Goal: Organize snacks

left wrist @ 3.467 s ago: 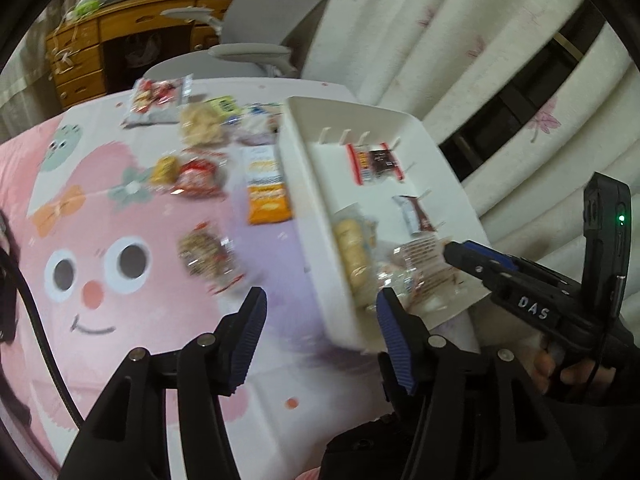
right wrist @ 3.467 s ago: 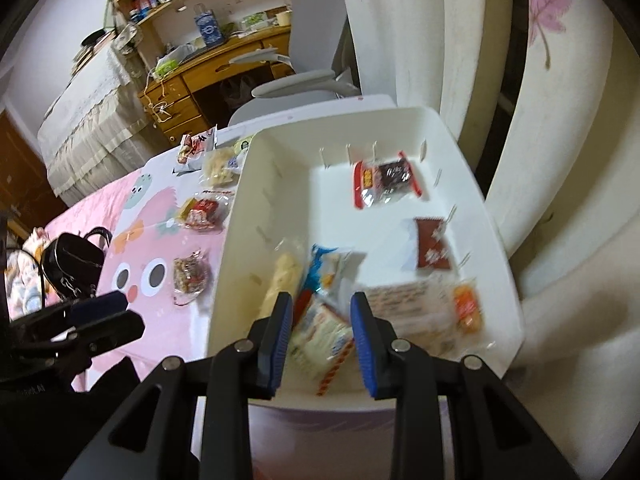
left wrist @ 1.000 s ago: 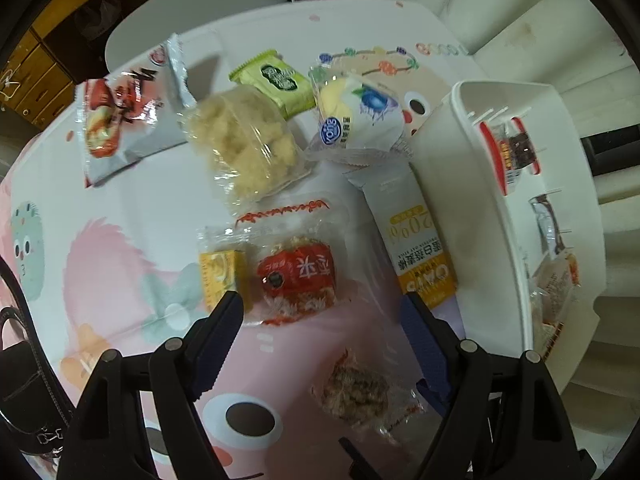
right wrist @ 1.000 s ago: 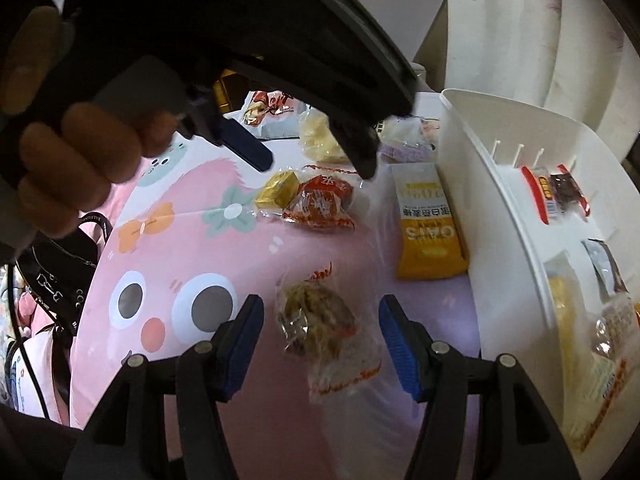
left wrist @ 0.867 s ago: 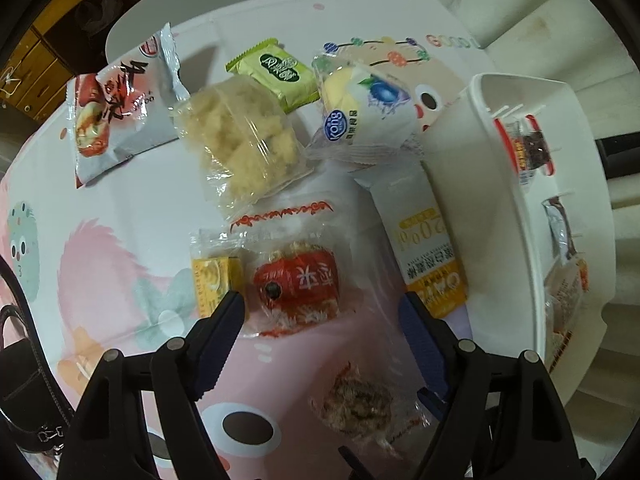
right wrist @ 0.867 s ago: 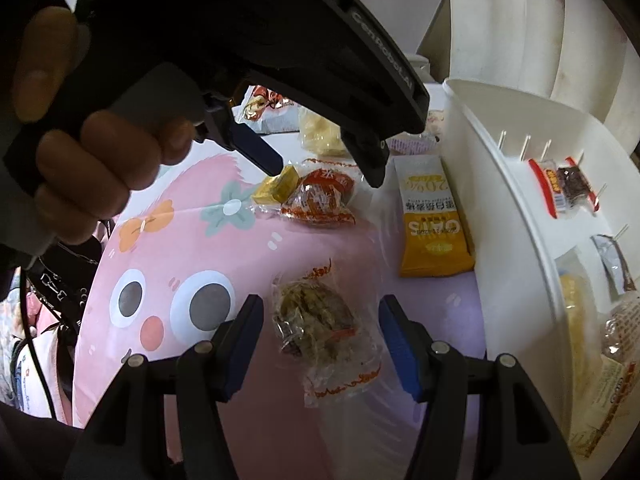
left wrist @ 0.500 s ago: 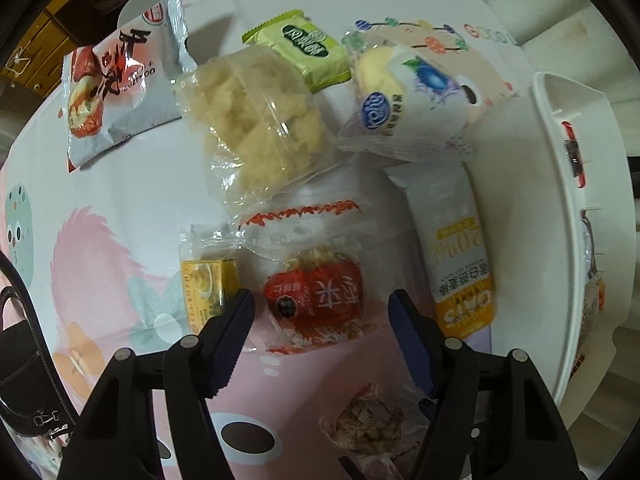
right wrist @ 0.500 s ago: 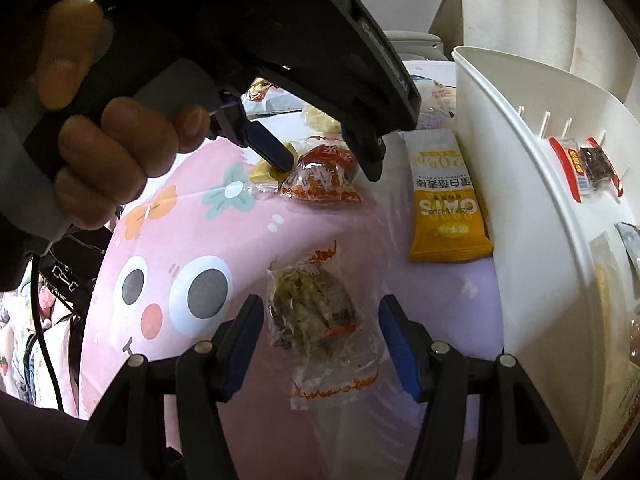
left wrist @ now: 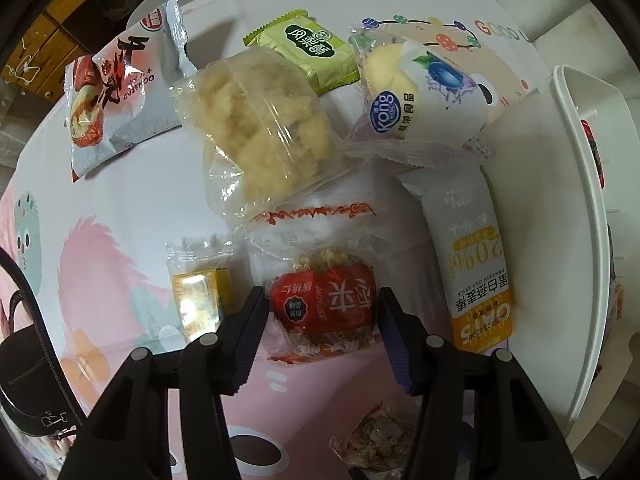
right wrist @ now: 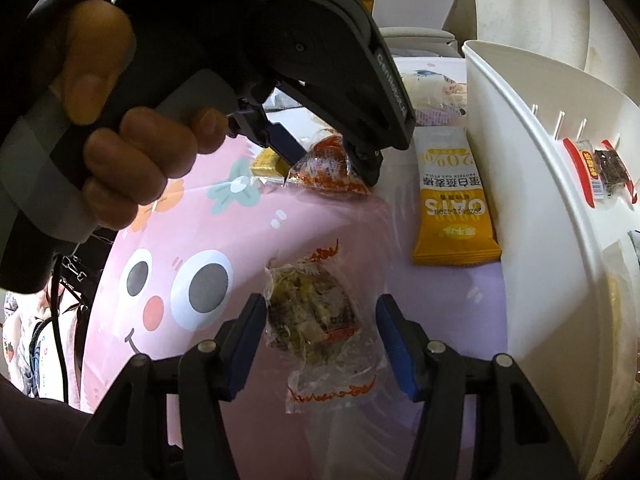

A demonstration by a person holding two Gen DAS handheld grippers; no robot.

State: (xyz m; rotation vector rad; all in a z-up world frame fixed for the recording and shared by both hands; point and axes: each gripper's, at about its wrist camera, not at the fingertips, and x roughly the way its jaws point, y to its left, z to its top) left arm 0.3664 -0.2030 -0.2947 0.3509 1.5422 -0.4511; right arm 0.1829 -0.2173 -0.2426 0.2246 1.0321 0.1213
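Note:
A red snack pack [left wrist: 324, 304] in a clear wrapper lies on the pink cartoon tablecloth. My left gripper [left wrist: 320, 294] points straight down over it, and its jaws are closing with the pack between them, the pads at the wrapper's sides. The right wrist view shows the same left gripper [right wrist: 332, 162], held by a hand [right wrist: 120, 160], straddling the red pack [right wrist: 326, 162]. My right gripper [right wrist: 320, 302] stands open around a clear pack of brown nut snack [right wrist: 308, 308], its pads clear of it. A white bin [right wrist: 520, 160] on the right holds several snacks.
An orange oats bar [left wrist: 476, 272] lies against the white bin [left wrist: 580, 200]. A small yellow pack [left wrist: 200, 296] sits left of the red one. Beyond lie a clear pack of pale cakes [left wrist: 256, 120], a green pack [left wrist: 308, 52], a blueberry bun [left wrist: 420, 96] and a red-white pack [left wrist: 112, 96].
My left gripper has come down onto the red pack and its jaws have narrowed around it. My right gripper has edged closer to the brown nut snack.

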